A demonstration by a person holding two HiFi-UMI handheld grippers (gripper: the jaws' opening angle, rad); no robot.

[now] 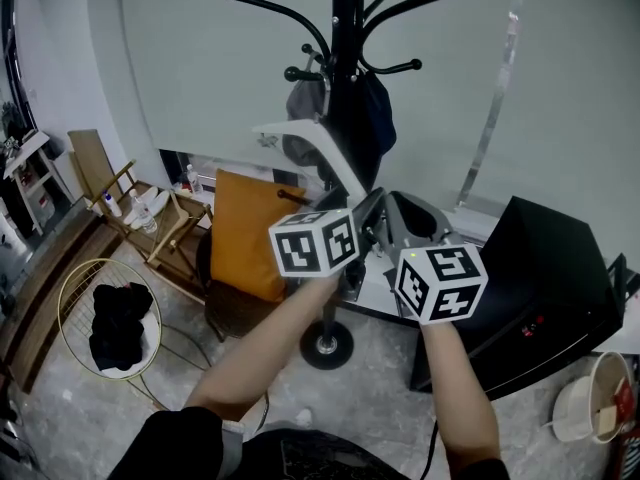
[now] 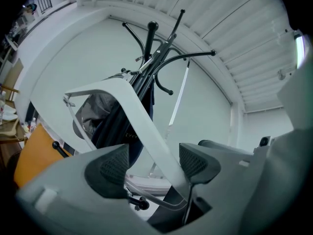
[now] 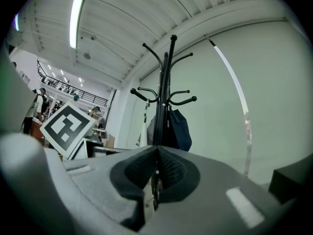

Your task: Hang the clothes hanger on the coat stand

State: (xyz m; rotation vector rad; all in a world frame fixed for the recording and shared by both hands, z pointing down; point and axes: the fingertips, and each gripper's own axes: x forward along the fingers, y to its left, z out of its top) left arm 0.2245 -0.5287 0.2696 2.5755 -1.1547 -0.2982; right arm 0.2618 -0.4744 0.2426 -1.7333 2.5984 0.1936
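At the far left I am seeing one wire basket (image 1: 100,260) holding black clothes (image 1: 120,326), then one wooden chair (image 1: 110,193) and one orange board (image 1: 250,233). In the middle, one coat stand (image 1: 347,28) is carrying a grey cap (image 1: 300,103), a dark bag (image 1: 378,118) and the one white hanger (image 1: 325,153), all crowding its lower hooks. My left gripper (image 2: 154,163) is standing released, with the hanger's arm passing between its jaws. My right gripper (image 3: 156,168) is sitting clenched on nothing. One black cabinet (image 1: 545,278) is standing at the right.

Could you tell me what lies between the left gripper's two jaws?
The white hanger's arm runs between the open pads, seen in the left gripper view.
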